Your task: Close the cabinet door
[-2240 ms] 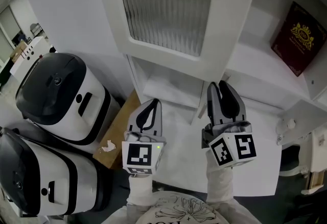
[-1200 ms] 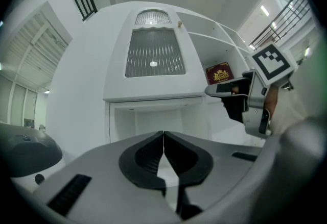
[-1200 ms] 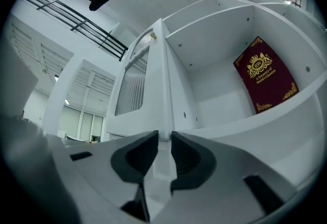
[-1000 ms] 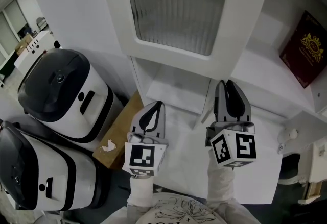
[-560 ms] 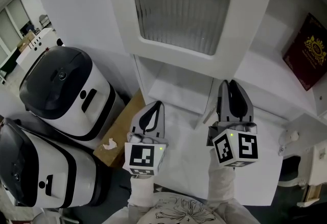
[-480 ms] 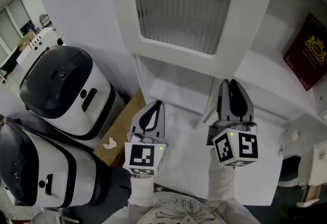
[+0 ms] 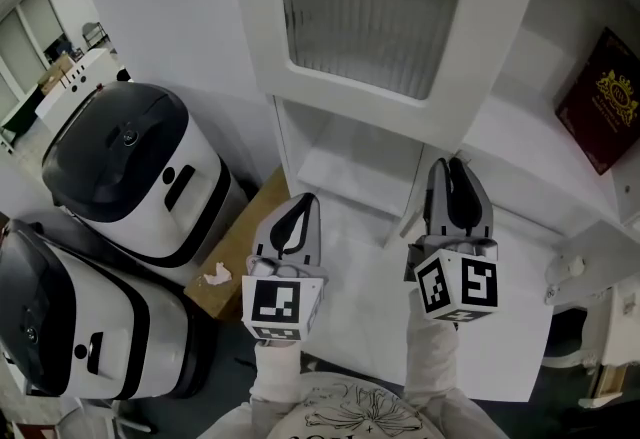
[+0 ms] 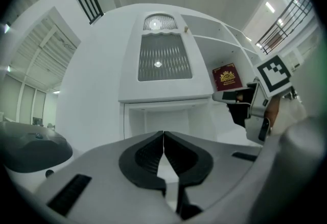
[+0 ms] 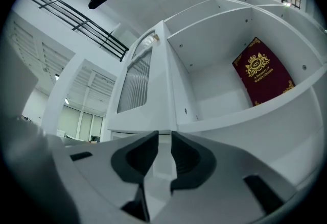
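Observation:
The white cabinet door (image 7: 340, 92) with a ribbed glass pane stands open, swung out to the left of the shelves. My right gripper (image 7: 452, 167) points at the door's lower free corner. In the right gripper view the door's (image 9: 135, 82) white edge runs down between the jaws of the right gripper (image 9: 163, 139) and fills the gap, so it is shut on that edge. My left gripper (image 7: 297, 212) hangs level to the left, below the door; its tips (image 8: 163, 139) meet with nothing between them. A dark red book (image 7: 600, 97) leans inside the open shelf.
Two black-and-white appliances (image 7: 135, 162) (image 7: 60, 317) stand at the left. A brown board (image 7: 240, 247) with a crumpled scrap (image 7: 217, 274) lies beside them. A lower white panel (image 7: 410, 212) stands ajar under the door. White fittings (image 7: 565, 267) sit at the right.
The head view has drifted a little, so the cabinet sits slightly further right. Both grippers keep their places against the door, and their jaws look the same.

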### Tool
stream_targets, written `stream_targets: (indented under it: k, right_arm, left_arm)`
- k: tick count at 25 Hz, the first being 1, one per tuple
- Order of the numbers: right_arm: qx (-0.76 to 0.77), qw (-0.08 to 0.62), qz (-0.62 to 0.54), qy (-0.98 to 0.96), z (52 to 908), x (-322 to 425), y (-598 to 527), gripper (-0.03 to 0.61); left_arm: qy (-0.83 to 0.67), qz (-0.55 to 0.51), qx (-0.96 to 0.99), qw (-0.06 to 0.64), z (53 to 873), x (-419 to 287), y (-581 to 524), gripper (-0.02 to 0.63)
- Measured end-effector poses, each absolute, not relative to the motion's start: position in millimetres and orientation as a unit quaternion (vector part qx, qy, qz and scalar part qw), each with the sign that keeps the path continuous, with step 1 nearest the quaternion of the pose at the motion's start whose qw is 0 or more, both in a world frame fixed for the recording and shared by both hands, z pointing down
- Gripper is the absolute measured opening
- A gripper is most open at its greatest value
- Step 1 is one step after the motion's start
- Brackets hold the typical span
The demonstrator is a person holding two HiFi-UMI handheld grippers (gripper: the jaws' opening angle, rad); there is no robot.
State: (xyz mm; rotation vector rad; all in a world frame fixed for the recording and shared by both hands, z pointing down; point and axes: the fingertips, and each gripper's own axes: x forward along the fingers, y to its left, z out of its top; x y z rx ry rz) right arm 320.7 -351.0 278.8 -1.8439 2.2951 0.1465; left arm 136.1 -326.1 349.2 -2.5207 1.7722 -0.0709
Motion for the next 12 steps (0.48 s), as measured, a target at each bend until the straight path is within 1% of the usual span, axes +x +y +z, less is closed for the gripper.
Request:
stream_targets:
  k: [12]
  right_arm:
    - [-0.646, 0.065, 0.026, 0.76, 299.6, 318.6, -320.8, 0.072]
  left_arm:
    - [0.552, -0.004, -0.833, 0.041, 329.0, 133.1, -311.2, 0.005]
